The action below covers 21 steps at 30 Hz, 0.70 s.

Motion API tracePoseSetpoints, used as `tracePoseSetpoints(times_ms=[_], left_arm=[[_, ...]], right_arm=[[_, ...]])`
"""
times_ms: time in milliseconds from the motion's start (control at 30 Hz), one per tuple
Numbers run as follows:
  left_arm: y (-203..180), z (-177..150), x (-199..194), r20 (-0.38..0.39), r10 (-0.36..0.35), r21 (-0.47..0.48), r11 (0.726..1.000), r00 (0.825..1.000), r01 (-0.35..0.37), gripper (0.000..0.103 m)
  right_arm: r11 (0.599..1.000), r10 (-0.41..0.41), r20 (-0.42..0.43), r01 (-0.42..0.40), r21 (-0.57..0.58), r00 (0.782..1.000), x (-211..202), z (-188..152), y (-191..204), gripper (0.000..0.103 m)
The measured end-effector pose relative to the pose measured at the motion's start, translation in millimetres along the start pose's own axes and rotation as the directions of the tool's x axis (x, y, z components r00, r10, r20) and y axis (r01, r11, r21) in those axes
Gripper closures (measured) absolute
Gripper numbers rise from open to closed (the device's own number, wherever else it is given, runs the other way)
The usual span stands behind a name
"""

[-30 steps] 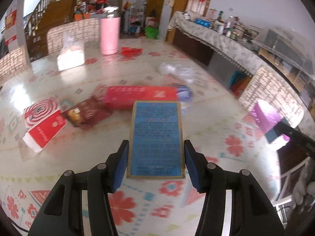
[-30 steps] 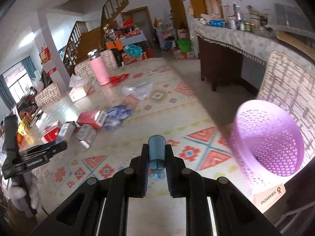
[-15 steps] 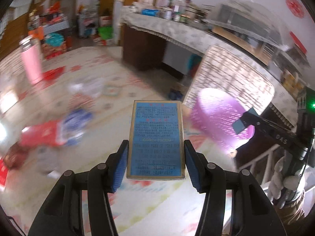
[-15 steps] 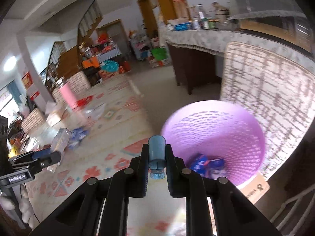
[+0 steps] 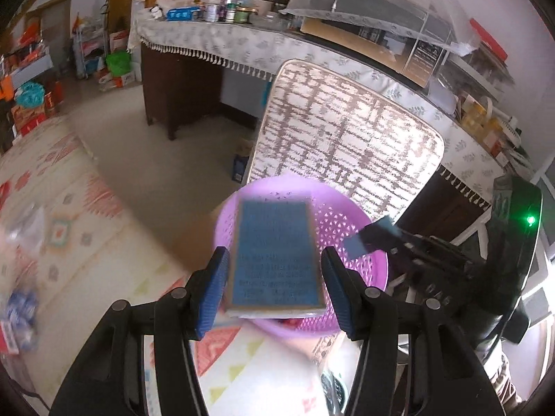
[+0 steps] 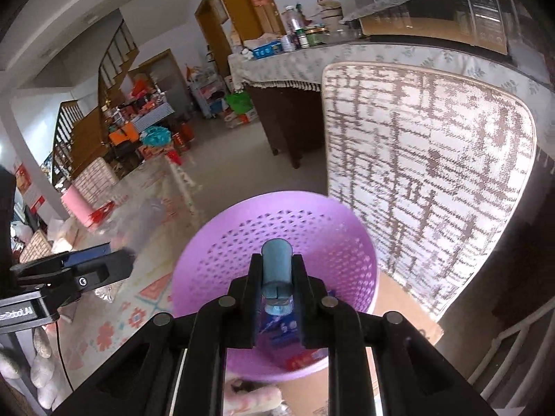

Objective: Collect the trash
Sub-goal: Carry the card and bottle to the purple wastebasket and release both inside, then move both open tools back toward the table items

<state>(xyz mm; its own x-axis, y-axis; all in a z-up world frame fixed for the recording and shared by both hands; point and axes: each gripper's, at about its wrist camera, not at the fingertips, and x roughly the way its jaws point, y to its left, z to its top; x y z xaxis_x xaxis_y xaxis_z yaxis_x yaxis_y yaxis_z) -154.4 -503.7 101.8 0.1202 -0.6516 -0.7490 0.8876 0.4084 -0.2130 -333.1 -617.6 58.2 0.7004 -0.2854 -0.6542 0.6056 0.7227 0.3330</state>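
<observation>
I see the basket (image 6: 350, 242) mouth wide open below both grippers, with only some wrappers low at its bottom. Behind it a patterned panel (image 6: 426, 180) stands upright, close against the far rim, blocking any pass that way. The box (image 5: 275, 253) in my left gripper (image 5: 275, 291) hangs over the near rim, and my right gripper (image 5: 367, 239) reaches in over the right rim, so the two crowd the opening. The bare floor (image 5: 156, 173) to the left is free.
</observation>
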Motion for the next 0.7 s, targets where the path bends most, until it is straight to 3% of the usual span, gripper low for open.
tracePoseSetpoints(times_ms=[67, 133, 200, 533, 700], left_arm=[[-2.7, 3.2, 5.7, -0.018, 0.004, -0.011, 1.000, 1.000, -0.004, 0.044], [-1.5, -0.8, 0.2, -0.009, 0.023, -0.020, 1.000, 1.000, -0.023, 0.032], [0.8, -6.7, -9.7, 0.014, 0.065, -0.013, 0.998, 0.998, -0.064, 0.024], [20.7, -57.2, -78.3, 0.045, 0.125, -0.059, 0.991, 0.991, -0.122, 0.024], [42.6, -90.7, -119.1, 0.077, 0.233, -0.084, 0.970, 0.969, -0.226, 0.024]], right_arm=[[1.000, -0.013, -0.017, 0.013, 0.014, 1.000, 6.6, 0.5, -4.3, 0.071], [1.000, -0.003, -0.006, 0.003, 0.022, 1.000, 4.0, -1.6, -6.0, 0.050], [1.000, 0.000, 0.013, 0.000, 0.019, 1.000, -1.6, -4.9, -5.2, 0.040], [0.994, 0.106, -0.014, -0.105, 0.024, 0.994, -15.0, -26.4, 20.8, 0.030], [0.982, 0.187, -0.011, -0.187, -0.029, 0.982, -23.7, -41.8, 58.7, 0.029]])
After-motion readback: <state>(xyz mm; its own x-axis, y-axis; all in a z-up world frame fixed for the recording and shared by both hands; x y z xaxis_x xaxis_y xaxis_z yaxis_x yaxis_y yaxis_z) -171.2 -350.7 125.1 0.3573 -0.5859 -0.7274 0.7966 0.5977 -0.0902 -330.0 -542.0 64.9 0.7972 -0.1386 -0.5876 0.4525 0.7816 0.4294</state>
